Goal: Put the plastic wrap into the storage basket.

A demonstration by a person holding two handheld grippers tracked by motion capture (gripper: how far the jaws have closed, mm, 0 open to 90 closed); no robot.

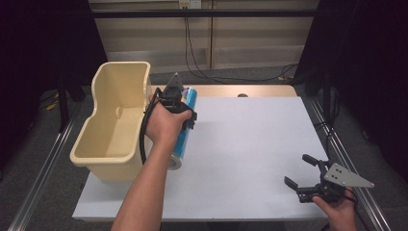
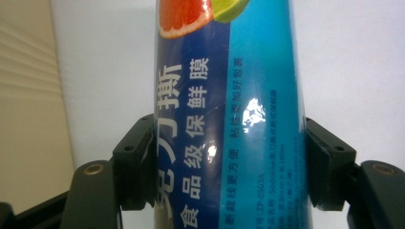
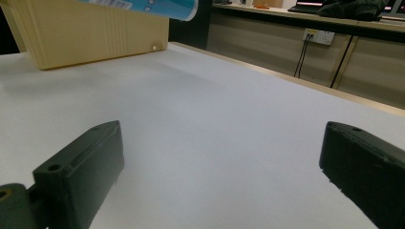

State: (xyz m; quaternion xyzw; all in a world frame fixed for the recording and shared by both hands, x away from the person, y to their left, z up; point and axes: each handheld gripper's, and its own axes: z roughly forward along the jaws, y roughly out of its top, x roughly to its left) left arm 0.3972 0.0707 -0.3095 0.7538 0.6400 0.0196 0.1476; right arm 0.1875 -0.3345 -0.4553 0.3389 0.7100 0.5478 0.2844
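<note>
Cling-film roll (image 1: 184, 126), a blue tube printed with white characters and citrus fruit, is held off the white tabletop (image 1: 250, 144) by the left gripper (image 1: 179, 107), whose two black jaws are clamped on its opposite sides, as the left gripper view shows. In the high view the roll is seen lying lengthwise along the tabletop's left side, just beside a cream plastic bin (image 1: 113, 120) that stands at the left edge. In the right gripper view one end of the roll (image 3: 143, 8) is seen raised in front of the bin (image 3: 86, 33). The right gripper (image 1: 304, 172) is held low over the near right corner of the tabletop, well apart from the roll, its jaws spread wide with nothing between them.
</note>
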